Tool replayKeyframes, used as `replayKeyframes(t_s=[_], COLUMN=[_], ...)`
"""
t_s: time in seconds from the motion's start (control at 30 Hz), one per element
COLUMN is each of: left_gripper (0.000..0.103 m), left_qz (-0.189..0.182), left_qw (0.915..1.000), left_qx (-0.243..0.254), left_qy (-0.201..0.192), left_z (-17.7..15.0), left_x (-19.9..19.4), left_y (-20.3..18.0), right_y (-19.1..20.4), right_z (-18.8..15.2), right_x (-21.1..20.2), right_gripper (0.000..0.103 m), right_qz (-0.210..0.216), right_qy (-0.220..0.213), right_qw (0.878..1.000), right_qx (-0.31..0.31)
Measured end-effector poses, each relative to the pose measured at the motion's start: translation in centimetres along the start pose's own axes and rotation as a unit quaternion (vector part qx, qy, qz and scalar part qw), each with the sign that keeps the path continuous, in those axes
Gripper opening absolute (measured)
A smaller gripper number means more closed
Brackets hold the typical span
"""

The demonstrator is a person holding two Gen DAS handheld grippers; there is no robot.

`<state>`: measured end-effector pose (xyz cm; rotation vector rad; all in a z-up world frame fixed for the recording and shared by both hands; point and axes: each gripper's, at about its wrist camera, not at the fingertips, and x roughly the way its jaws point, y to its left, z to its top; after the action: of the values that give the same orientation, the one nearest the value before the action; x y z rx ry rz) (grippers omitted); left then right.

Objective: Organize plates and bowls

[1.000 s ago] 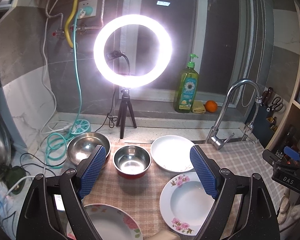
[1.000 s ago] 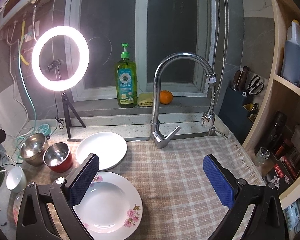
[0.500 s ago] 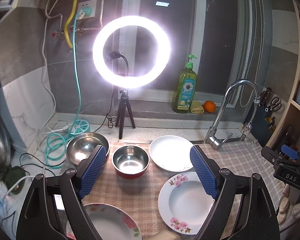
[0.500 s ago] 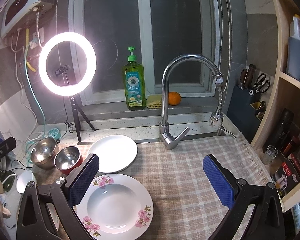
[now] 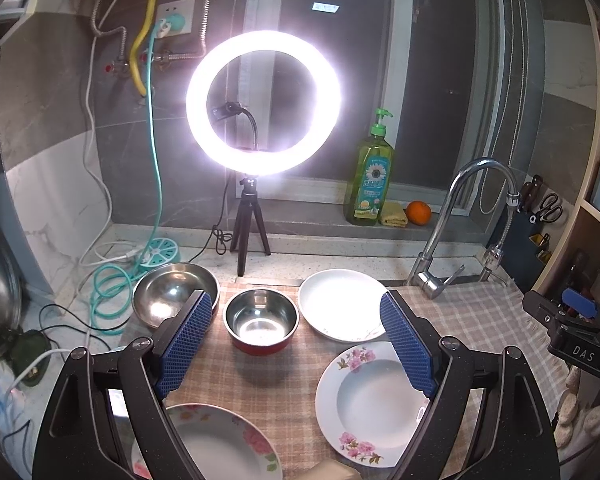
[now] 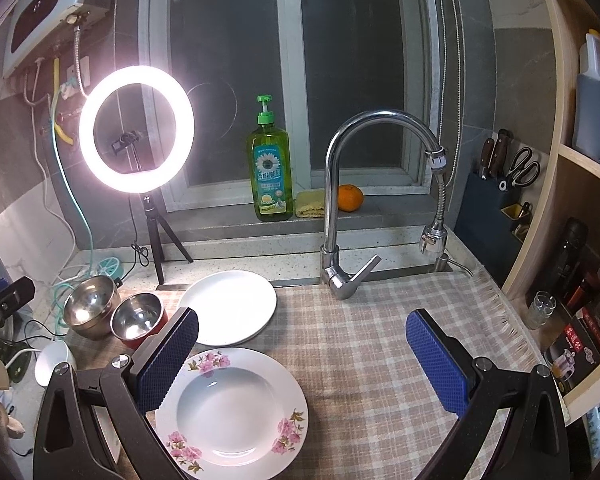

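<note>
Checked cloth (image 6: 380,340) is covering the counter, and all the dishes are sitting on it or at its left edge. Both grippers are hovering above it with their blue-padded jaws spread wide and nothing between them.

Seen from the left wrist, the left gripper (image 5: 296,344) is pointing over a red bowl (image 5: 261,322) with a steel lining, which is lying between the pads and a little beyond them. Just left of it, a larger steel bowl (image 5: 168,292) is sitting partly behind the left pad. To the right of the red bowl, a plain white plate (image 5: 340,304) is resting near the faucet (image 5: 452,232). Nearer the camera, a deep floral plate (image 5: 372,404) is lying just in front of the white one, partly hidden by the right finger. A second floral plate (image 5: 224,444) is showing at the bottom edge, between the gripper's arms.

From the right wrist, the right gripper (image 6: 300,352) is hanging over the cloth with the deep floral plate (image 6: 232,408) below its left pad and bare cloth under the rest of the gap. The white plate (image 6: 230,306) is lying just beyond it; whether the rims are touching is hard to tell. The red bowl (image 6: 138,318) and steel bowl (image 6: 88,306) are standing side by side further left, seemingly touching. A small white cup (image 6: 54,360) is sitting in front of them at the cloth's edge.

A ring light (image 5: 264,104) is glaring on its tripod behind the bowls, and a green soap bottle (image 6: 270,168) and an orange (image 6: 350,198) are standing on the sill.
</note>
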<state>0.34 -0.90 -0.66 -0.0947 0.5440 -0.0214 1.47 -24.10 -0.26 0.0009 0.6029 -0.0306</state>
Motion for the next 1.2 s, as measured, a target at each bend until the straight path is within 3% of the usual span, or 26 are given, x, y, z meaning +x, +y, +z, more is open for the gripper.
replayKeyframes(t_s=[1.2], left_gripper=[0.087], left_qz=[-0.006], left_qw=[0.9998], left_qx=[-0.007], left_qy=[0.016], left_z=[-0.62], left_x=[0.40], left_y=[0.28], right_y=[-0.16], right_z=[-0.69], right_x=[0.47], right_gripper=[0.102], right_qz=[-0.001], right_qy=[0.015], right_qw=[1.000], right_qx=[-0.006])
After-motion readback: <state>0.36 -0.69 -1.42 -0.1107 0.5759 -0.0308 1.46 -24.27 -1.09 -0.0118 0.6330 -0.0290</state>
